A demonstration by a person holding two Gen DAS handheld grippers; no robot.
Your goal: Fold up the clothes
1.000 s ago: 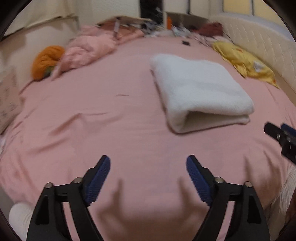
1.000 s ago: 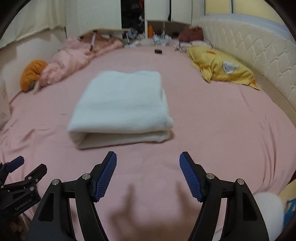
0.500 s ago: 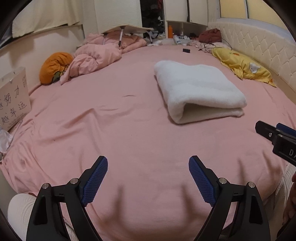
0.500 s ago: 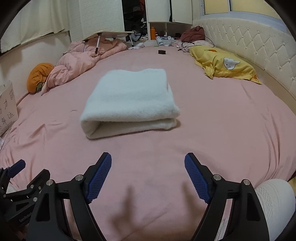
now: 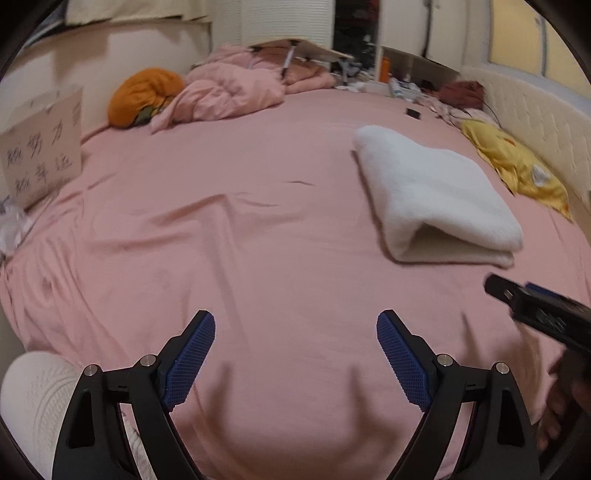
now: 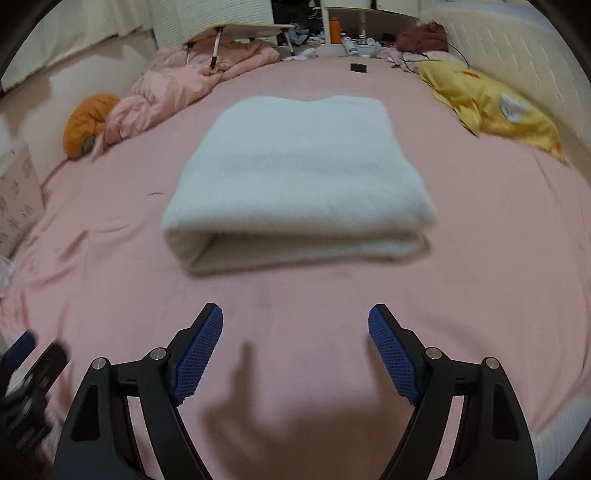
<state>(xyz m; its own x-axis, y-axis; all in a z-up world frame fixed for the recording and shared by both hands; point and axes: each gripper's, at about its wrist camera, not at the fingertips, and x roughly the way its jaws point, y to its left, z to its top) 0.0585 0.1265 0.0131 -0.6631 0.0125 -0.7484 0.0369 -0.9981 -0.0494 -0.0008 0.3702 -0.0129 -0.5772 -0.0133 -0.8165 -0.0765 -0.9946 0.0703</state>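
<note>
Person's hand (image 5: 554,413) left-view only, towel (image 6: 299,173) folded

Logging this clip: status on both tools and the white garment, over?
Left tool open, empty. Right tool open, empty, jaws just widened. Folded white garment flat on pink bed sheet, untouched. Nothing between tools and garment.

A pink bedsheet (image 6: 480,258) covers the wide bed, creased toward its left side. At the far left lie a crumpled pink duvet (image 6: 177,88) and, beside it, an orange cushion (image 6: 86,123), with a small folding table (image 6: 251,29) standing over the duvet and a cardboard sign (image 5: 40,147) with handwritten characters at the bed's left edge. On the right, a yellow pillow (image 6: 491,107) lies along the white tufted headboard (image 6: 517,48), a small dark object (image 6: 358,67) sits on the sheet far back, and an orange bottle (image 6: 334,29) stands among clutter beyond.
</note>
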